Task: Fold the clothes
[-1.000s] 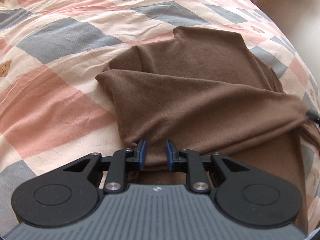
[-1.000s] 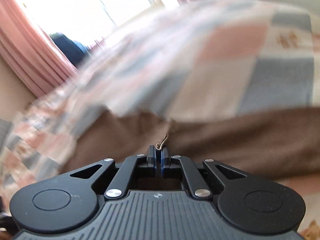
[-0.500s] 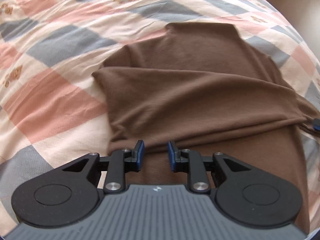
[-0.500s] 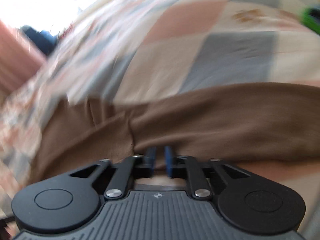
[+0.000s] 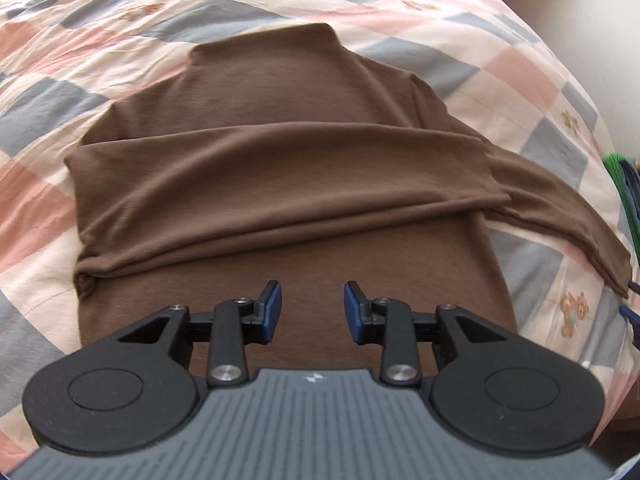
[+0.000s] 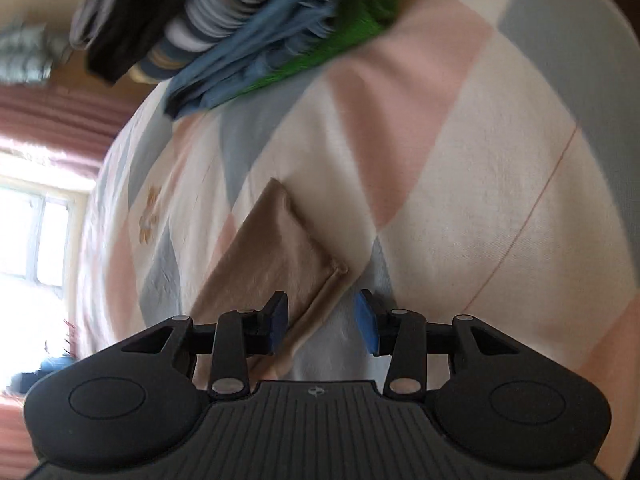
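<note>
The brown sweater (image 5: 288, 184) is soft, matt knit cloth with a fine ribbed weave. The checked bedsheet (image 5: 100, 40) beneath is matt woven cotton, lightly creased. The left hand-held gripper (image 5: 312, 312) is matt black plastic with blue rubbery pads (image 5: 273, 311) and shiny metal rivets.

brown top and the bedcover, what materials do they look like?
Brown top: looks like a thin, matte, stretchy knit; it drapes in soft rounded folds with no sheen. Bedcover: probably woven cotton, matte, a printed check with fine creases. Neither can be confirmed by sight alone.

I'm in a home bedroom: pastel patchwork teddy-print quilt (image 5: 520, 80) on a bed, pink pleated curtains (image 6: 52, 120), sunlit window (image 6: 36, 236).
</note>
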Demonstrator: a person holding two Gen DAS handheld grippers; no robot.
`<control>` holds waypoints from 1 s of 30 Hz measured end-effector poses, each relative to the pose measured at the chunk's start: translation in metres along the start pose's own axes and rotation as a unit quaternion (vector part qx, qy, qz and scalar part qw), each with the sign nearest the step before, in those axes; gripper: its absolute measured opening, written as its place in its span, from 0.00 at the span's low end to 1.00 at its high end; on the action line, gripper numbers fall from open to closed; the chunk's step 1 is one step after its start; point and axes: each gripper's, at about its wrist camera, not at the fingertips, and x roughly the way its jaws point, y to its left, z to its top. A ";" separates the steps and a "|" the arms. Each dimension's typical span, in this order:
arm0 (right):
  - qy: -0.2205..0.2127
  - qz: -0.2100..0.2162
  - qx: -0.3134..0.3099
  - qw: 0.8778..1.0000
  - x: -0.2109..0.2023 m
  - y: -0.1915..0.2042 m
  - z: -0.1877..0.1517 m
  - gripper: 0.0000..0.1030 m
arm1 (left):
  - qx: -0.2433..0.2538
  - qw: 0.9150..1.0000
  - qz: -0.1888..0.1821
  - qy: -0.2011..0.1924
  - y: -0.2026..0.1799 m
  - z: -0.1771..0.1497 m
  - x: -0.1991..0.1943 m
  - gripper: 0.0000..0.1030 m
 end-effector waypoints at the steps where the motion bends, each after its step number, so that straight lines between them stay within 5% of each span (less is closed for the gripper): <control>1: 0.001 0.005 0.005 1.000 0.004 -0.002 0.001 0.41 | 0.002 1.000 0.000 0.002 -0.003 0.000 0.000 0.30; 6: -0.005 0.008 -0.001 1.000 0.020 0.004 0.006 0.40 | 0.015 1.000 0.005 0.014 -0.006 -0.004 -0.004 0.32; 10: -0.007 -0.017 -0.024 1.000 0.027 0.019 0.011 0.11 | 0.014 1.000 0.007 0.019 0.004 -0.008 -0.009 0.33; 12: -0.009 -0.048 -0.057 0.997 0.029 0.035 0.010 0.10 | 0.011 1.000 0.004 0.018 0.013 -0.008 -0.012 0.33; 17: -0.042 -0.133 -0.213 0.967 0.029 0.115 -0.015 0.08 | 0.027 0.999 0.008 0.035 0.035 -0.003 -0.011 0.33; 20: -0.078 -0.099 -0.341 0.932 0.020 0.183 -0.065 0.08 | 0.040 0.999 0.004 0.033 0.053 0.000 -0.018 0.33; 24: -0.088 0.010 -0.489 0.868 0.011 0.269 -0.171 0.08 | 0.026 0.999 -0.017 0.020 0.092 -0.001 -0.035 0.33; 30: -0.020 0.194 -0.658 0.728 0.004 0.317 -0.381 0.07 | -0.028 0.999 -0.030 -0.003 0.167 -0.003 -0.061 0.33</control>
